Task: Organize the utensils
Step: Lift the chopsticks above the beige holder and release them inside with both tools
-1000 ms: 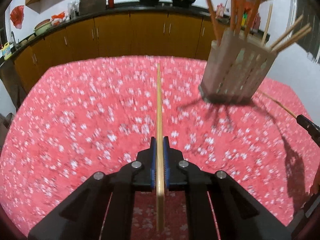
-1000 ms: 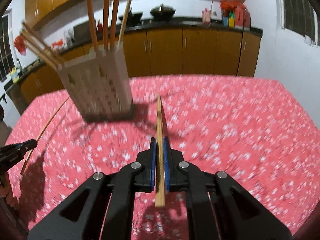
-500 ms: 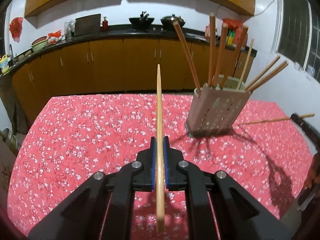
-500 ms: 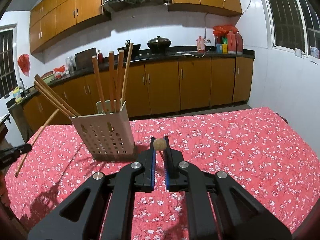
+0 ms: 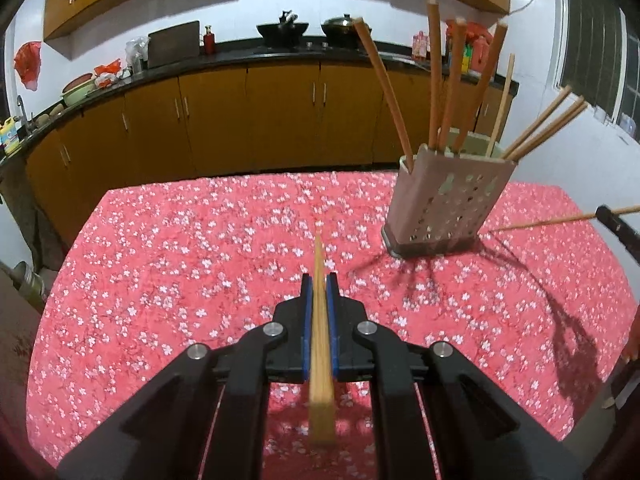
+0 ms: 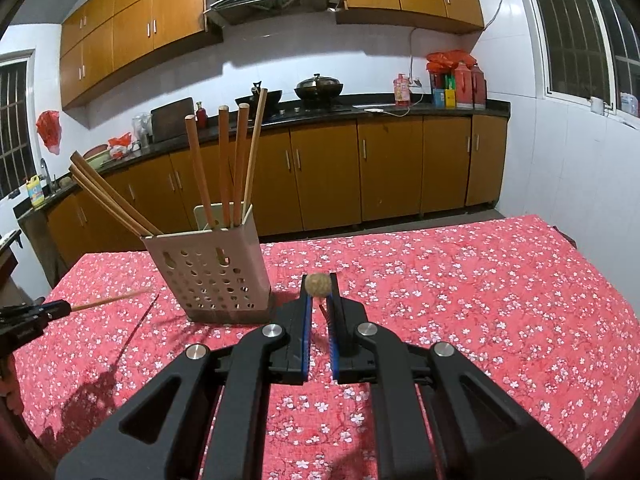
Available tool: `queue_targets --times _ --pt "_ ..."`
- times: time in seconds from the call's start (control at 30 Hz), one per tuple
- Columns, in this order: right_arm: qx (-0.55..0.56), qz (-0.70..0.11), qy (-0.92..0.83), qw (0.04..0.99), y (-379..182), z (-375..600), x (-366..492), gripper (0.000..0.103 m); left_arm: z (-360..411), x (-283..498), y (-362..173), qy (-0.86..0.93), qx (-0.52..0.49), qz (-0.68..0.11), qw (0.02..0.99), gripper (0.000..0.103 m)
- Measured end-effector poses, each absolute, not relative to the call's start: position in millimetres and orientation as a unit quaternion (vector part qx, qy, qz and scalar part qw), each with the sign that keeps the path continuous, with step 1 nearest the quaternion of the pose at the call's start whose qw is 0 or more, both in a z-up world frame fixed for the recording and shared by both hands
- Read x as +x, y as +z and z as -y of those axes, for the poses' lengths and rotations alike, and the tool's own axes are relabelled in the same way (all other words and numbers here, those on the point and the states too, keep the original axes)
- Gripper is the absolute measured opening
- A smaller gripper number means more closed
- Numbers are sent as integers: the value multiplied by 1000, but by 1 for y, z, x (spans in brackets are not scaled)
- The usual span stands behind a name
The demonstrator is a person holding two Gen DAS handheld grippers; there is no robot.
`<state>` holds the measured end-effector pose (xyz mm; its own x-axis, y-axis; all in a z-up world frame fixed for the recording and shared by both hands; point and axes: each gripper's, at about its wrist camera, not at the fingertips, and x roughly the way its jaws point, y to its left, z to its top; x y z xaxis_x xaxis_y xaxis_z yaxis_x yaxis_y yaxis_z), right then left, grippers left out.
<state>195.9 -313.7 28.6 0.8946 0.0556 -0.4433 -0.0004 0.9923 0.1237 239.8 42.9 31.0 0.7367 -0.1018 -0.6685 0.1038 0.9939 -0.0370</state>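
Note:
A perforated beige utensil holder (image 5: 448, 204) stands on the red floral tablecloth (image 5: 200, 260) and holds several wooden chopsticks. It also shows in the right wrist view (image 6: 208, 272). My left gripper (image 5: 319, 284) is shut on a wooden chopstick (image 5: 320, 344) that points forward, left of the holder. My right gripper (image 6: 319, 296) is shut on another chopstick (image 6: 318, 285), seen end-on at the fingertips, right of the holder. Each gripper's chopstick shows in the other view: one at the right edge (image 5: 548, 222), one at the left (image 6: 108, 302).
Kitchen cabinets and a dark counter (image 6: 360, 108) with pots and bottles run behind the table. A window (image 6: 580, 28) is on the right wall. The table's far edge (image 5: 248, 178) lies beyond the holder.
Both grippers rose and levelled from looking down at the cloth. My left chopstick tilted, so it now looks shorter. My right chopstick turned end-on.

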Motion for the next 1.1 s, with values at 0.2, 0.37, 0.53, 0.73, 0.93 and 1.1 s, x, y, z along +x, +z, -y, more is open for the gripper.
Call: queue_targets --times 0.2,0.37,0.53,0.73,0.93,1.1 --pt "63 -216 16 974 39 314 194 8 -46 232 56 -56 -15 -321 945 8" --pt "62 -204 20 977 46 315 192 8 -45 225 77 -64 -22 -289 955 8" --pt "78 -187 55 978 69 315 183 8 -38 215 102 -103 -33 -265 958 8" --pt "98 -145 121 977 116 315 163 8 -22 198 142 -168 -44 -226 958 8" --pt "110 -94 169 975 155 306 152 8 -7 191 174 -203 -56 -188 959 8" --pt "100 -47 157 981 174 291 157 8 4 200 193 -198 -69 -157 965 8"
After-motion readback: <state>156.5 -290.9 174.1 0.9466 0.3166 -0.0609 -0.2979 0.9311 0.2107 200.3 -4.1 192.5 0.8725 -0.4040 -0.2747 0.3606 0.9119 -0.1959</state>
